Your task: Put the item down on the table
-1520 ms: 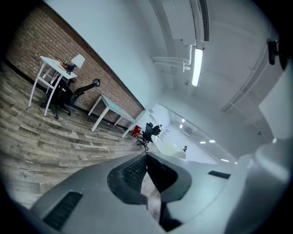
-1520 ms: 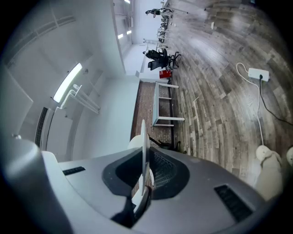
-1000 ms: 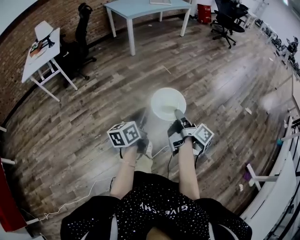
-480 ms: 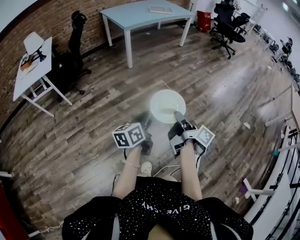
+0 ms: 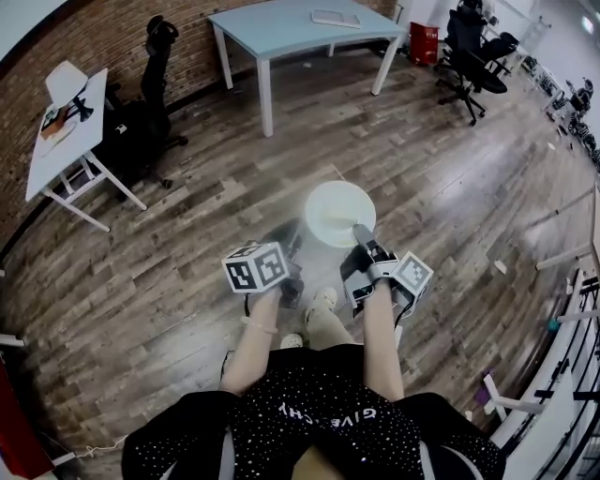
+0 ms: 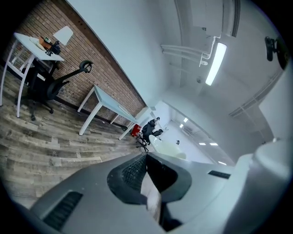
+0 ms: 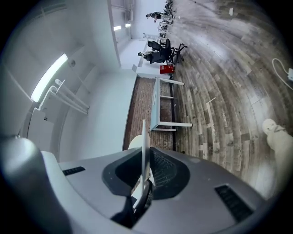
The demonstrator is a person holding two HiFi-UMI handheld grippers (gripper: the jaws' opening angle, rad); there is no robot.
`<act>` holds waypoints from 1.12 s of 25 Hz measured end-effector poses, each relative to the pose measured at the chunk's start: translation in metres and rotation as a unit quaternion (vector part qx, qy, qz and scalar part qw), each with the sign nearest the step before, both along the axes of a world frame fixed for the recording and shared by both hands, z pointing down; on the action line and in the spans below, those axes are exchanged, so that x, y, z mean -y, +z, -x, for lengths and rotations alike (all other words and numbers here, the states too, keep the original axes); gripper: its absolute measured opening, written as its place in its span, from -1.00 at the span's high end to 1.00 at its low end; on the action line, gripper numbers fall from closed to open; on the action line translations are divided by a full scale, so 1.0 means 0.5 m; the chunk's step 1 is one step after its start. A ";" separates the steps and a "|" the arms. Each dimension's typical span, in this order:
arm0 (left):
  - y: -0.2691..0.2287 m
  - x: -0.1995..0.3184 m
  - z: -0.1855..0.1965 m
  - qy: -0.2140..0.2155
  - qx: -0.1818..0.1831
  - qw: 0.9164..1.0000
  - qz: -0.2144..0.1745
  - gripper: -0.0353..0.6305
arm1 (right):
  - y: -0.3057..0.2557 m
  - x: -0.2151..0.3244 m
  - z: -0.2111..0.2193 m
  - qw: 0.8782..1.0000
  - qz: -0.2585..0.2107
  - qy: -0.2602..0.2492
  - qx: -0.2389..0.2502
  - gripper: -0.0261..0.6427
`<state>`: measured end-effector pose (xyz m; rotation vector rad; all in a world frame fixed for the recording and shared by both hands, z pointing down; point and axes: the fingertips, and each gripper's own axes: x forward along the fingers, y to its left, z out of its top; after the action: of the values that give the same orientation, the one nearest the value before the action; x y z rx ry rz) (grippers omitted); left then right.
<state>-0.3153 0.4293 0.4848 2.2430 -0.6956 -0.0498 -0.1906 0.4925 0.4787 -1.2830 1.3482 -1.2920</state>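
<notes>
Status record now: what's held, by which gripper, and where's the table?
item: white plate, carried above the wood floor
left gripper: shut on the plate's left rim
right gripper: shut on the plate's right rim
table: light blue, farther ahead
task: plate not yet set down

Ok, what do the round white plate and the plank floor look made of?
Round white plate: smooth, even white surface with a thin rigid rim; glazed ceramic or hard plastic, can't tell which. Plank floor: grey-brown boards with grain and seams and a slight sheen; wood or laminate, unclear.
</notes>
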 end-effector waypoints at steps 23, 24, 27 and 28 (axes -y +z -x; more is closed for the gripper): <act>-0.019 0.628 -0.376 -0.069 0.043 0.996 -0.042 0.86 | -0.051 0.641 -0.404 0.998 -0.020 -0.044 -0.031 0.82; -0.021 0.645 -0.389 -0.069 0.043 0.996 -0.041 0.86 | -0.053 0.662 -0.420 0.998 -0.019 -0.043 -0.031 0.82; -0.024 0.691 -0.426 -0.067 0.045 0.996 -0.039 0.86 | -0.057 0.717 -0.461 0.999 -0.020 -0.038 -0.025 0.82; -0.023 0.710 -0.437 -0.066 0.047 0.996 -0.039 0.86 | -0.057 0.736 -0.471 0.999 -0.021 -0.038 -0.022 0.82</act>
<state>-0.0969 0.0745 0.4733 2.2814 -0.9068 -0.0381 0.0450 0.1245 0.4502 -1.2490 1.4589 -1.2867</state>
